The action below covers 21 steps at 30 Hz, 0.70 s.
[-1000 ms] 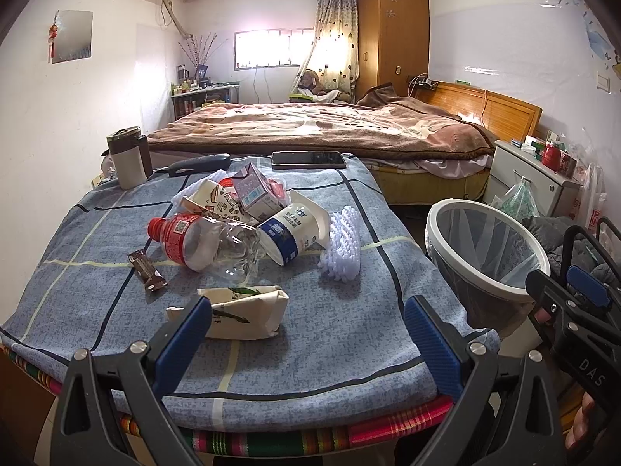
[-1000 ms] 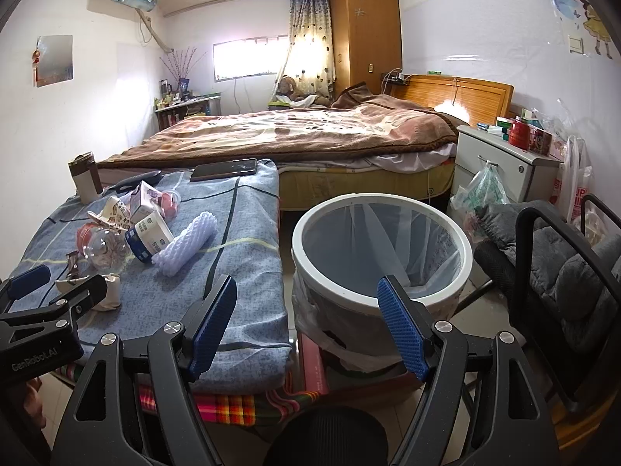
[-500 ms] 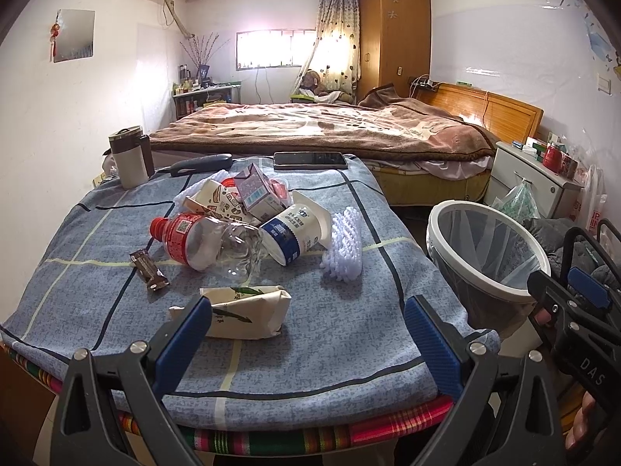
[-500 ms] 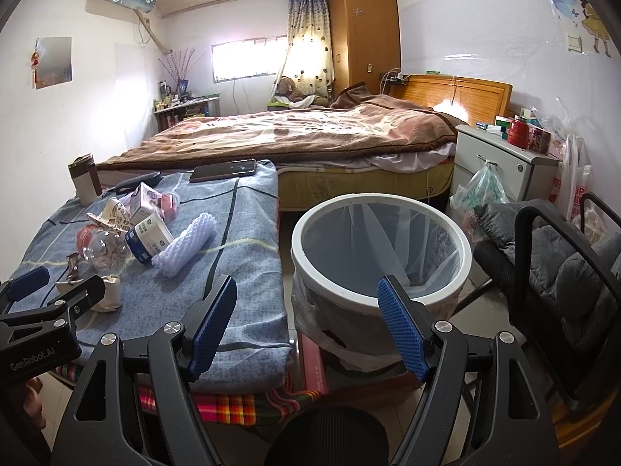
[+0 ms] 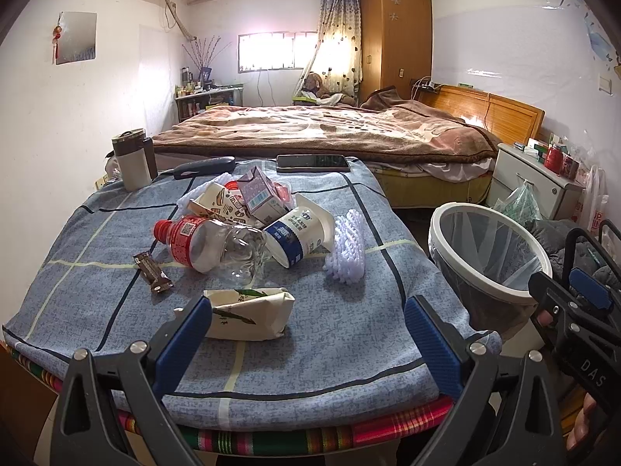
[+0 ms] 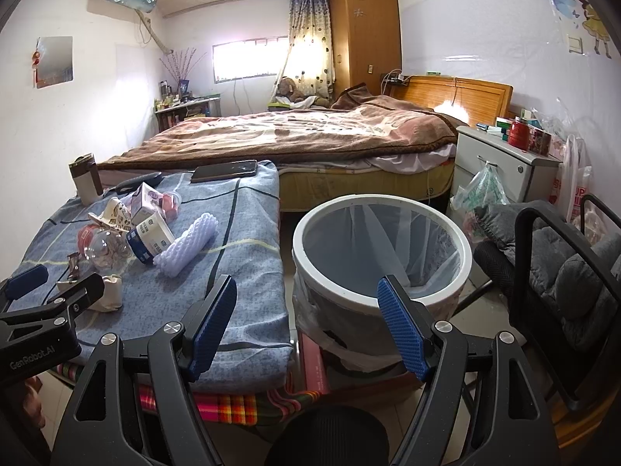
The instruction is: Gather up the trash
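Note:
Trash lies on the blue-cloth table (image 5: 330,349): a crushed cream carton (image 5: 252,312), a clear bottle with red label (image 5: 209,244), a blue-and-white cup (image 5: 299,233), a purple carton (image 5: 258,194), a white foam net (image 5: 347,252) and a brown wrapper (image 5: 152,272). My left gripper (image 5: 306,332) stands open over the table's near edge, its left finger just in front of the cream carton. My right gripper (image 6: 306,324) is open in front of the white-rimmed bin (image 6: 382,250), which has a clear liner. The bin (image 5: 489,256) stands right of the table.
A phone (image 5: 312,163), a thermos (image 5: 132,161) and a dark handset (image 5: 203,166) rest at the table's far edge. Behind is a bed (image 5: 330,132). A nightstand (image 6: 504,167) and a grey-cushioned chair (image 6: 562,272) stand right of the bin.
The left wrist view has crept slightly forward toward the trash pile. Both grippers stay open, and the right one has hardly moved.

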### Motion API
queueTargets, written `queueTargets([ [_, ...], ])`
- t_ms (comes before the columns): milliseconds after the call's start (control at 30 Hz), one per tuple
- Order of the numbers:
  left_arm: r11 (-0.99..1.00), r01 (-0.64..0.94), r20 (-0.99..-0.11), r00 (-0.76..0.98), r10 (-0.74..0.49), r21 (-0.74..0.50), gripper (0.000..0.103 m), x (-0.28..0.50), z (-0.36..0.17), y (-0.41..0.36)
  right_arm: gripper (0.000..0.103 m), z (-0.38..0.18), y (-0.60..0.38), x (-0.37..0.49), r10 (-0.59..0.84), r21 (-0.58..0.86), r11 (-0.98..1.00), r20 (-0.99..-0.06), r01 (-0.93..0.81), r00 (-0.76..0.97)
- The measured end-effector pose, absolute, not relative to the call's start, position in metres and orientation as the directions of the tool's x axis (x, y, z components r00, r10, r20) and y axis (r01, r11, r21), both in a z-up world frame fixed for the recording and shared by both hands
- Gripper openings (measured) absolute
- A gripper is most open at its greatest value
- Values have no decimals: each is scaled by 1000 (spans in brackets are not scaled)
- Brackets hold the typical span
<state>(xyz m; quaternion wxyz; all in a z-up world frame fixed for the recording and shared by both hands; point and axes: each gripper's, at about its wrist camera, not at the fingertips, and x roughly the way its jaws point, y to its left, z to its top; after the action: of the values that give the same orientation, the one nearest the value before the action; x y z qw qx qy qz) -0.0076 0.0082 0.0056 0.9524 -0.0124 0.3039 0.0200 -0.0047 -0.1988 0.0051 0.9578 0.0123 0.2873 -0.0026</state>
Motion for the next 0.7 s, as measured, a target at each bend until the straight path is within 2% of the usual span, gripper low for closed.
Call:
queueTargets([
  [700, 999, -44, -580, 814, 27, -14, 101, -10, 4, 8, 76, 5, -199, -5, 2, 23, 1000, -552, 13, 834],
])
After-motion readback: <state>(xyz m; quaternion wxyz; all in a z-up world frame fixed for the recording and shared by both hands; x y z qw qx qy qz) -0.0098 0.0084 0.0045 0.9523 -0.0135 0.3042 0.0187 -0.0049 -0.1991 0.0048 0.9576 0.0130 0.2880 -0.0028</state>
